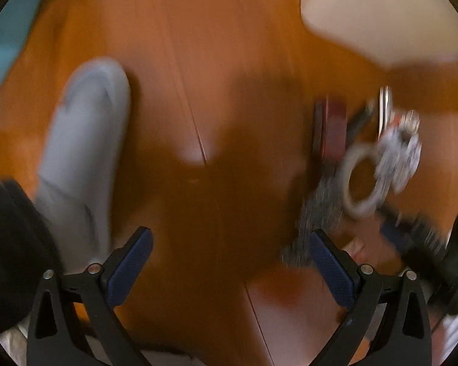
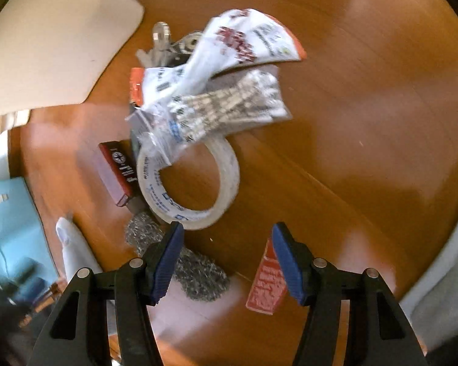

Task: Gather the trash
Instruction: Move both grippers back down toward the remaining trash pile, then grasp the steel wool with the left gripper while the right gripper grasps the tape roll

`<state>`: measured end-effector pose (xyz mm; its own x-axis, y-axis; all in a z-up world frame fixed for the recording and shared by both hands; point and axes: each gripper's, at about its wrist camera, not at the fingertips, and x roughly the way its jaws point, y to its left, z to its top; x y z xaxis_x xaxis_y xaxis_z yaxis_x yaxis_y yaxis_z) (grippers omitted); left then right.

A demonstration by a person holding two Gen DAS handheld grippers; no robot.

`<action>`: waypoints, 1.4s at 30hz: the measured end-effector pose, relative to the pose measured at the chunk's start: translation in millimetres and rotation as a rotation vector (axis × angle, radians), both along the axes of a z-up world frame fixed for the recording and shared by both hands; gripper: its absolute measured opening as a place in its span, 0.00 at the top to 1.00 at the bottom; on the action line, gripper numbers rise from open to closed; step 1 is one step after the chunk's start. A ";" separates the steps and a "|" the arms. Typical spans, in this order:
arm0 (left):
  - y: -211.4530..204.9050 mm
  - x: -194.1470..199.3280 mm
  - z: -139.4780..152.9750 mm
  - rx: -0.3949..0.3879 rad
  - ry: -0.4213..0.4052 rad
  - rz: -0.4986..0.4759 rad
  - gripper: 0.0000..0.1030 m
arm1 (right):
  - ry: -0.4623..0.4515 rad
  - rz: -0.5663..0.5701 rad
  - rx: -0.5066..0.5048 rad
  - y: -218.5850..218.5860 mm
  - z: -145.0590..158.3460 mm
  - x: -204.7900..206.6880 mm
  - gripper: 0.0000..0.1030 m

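Trash pile on the wood floor (image 2: pixel 366 106): white wrapper (image 2: pixel 244 39) draped over the tape roll (image 2: pixel 189 183). Our right gripper (image 2: pixel 226 262) and left gripper (image 1: pixel 229 271) hover agape, empty. We'd pinch the wrapper's loose edge, clear of the roll.

A crumpled white wrapper (image 2: pixel 247 42) with red print lies on the wooden floor, partly over a roll of clear tape (image 2: pixel 189 183). A small red packet (image 2: pixel 267 280) lies flat, apart from it.
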<state>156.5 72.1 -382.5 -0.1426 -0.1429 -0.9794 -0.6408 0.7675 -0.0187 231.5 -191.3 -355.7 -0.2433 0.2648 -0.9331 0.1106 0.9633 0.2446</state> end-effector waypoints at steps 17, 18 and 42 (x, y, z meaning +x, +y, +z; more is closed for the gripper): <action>-57.8 12.2 -58.8 -0.058 -0.007 -0.016 0.00 | -0.085 0.196 -0.079 35.9 -7.4 20.4 0.90; -61.7 13.9 -63.2 -0.061 -0.004 -0.011 0.00 | -0.091 0.186 -0.072 34.8 -4.5 20.3 0.90; -34.5 8.1 5.0 -0.103 -0.157 0.016 0.82 | -0.177 0.112 -0.049 -14.4 84.7 22.4 0.90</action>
<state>164.5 37.6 -377.5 0.0141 -0.2449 -0.9694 -0.6360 0.7459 -0.1977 254.0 -205.7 -271.0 -0.0997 0.1988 -0.9750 -0.0387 0.9783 0.2034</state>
